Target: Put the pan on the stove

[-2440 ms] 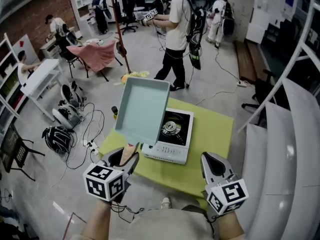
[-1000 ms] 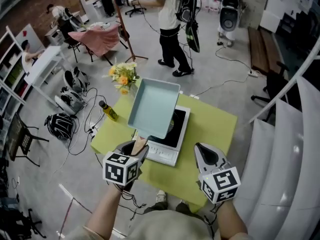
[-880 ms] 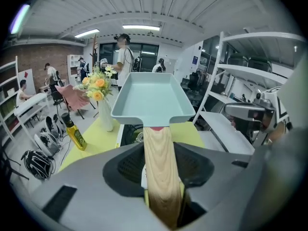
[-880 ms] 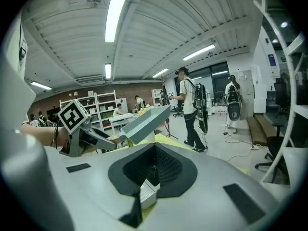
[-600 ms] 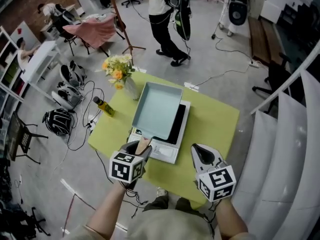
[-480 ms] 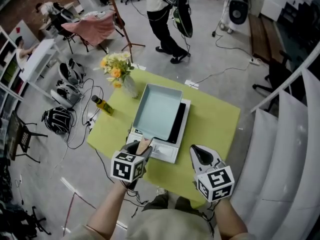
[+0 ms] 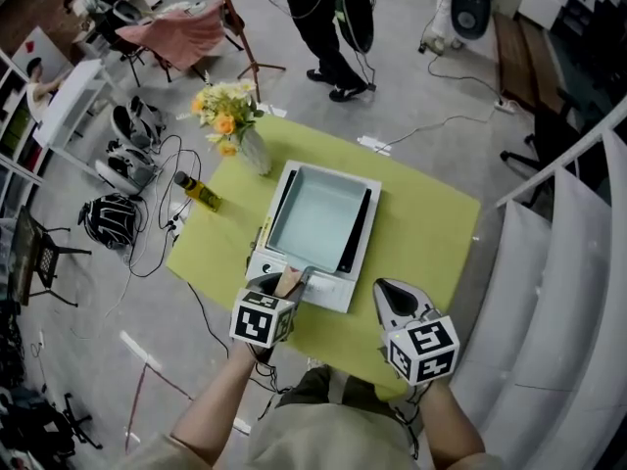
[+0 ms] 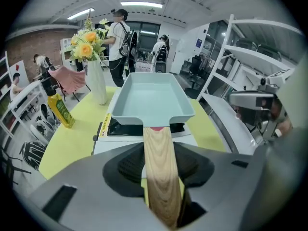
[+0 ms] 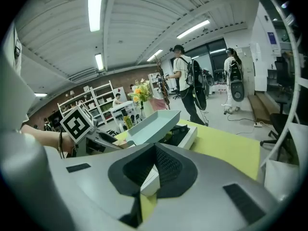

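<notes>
A light blue rectangular pan [image 7: 315, 218] lies level over the white tabletop stove [image 7: 323, 290], low on its black burner; whether it touches I cannot tell. My left gripper [image 7: 284, 284] is shut on the pan's wooden handle [image 8: 161, 167], which runs out between the jaws to the pan [image 8: 149, 97] ahead. My right gripper [image 7: 390, 292] hovers to the right of the stove's front corner. Its jaws meet at the tips with nothing between them, and it points past the stove [image 9: 192, 134] and the pan [image 9: 151, 121].
The stove stands on a yellow-green table [image 7: 421, 233]. A vase of flowers [image 7: 240, 130] and an oil bottle [image 7: 196, 192] stand on the table's left side. White shelving [image 7: 568, 262] runs along the right. A person [image 7: 323, 8] stands beyond the table.
The pan has come down from a steep upward tilt to lie flat over the stove, still held by my left gripper. The right gripper has stayed near the table's front.
</notes>
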`<state>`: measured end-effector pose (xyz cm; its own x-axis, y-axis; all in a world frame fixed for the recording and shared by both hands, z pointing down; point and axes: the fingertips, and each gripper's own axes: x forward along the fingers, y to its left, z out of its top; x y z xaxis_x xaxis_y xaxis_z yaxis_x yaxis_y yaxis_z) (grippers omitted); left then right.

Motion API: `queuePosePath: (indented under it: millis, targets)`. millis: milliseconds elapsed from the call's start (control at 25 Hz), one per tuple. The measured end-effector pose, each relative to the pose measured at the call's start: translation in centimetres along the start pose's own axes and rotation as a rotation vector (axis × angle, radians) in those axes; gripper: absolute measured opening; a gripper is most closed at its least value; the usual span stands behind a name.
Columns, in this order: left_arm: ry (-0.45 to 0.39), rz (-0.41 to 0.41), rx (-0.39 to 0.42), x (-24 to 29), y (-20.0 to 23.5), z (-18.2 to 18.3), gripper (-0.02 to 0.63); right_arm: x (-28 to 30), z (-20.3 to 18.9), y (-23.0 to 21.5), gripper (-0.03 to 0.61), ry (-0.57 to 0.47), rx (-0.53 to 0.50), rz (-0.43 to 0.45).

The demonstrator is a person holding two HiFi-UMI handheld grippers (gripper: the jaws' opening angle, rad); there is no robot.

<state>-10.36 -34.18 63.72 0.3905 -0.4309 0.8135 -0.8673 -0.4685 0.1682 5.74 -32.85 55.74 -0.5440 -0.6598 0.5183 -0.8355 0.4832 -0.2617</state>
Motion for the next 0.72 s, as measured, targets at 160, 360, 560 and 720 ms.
queuePosePath:
  millis: [160, 360, 560, 720]
  targets:
    - [0.033, 0.009, 0.012, 0.7, 0.4, -1.0, 0.173, 0.4, -0.9, 0.4, 0.006, 0.023, 0.0, 0.005]
    - [0.052, 0.046, 0.065, 1.2, 0.8, -1.3, 0.175, 0.8, -1.6, 0.7, 0.006, 0.045, -0.001, 0.009]
    - [0.06, 0.071, 0.083, 1.4, 0.9, -1.1, 0.176, 1.1, -2.3, 1.2, 0.006, 0.063, 0.004, 0.014]
    - [0.055, 0.086, 0.053, 1.9, 0.8, -0.9, 0.179, 1.2, -3.1, 1.6, 0.006, 0.075, 0.009, 0.019]
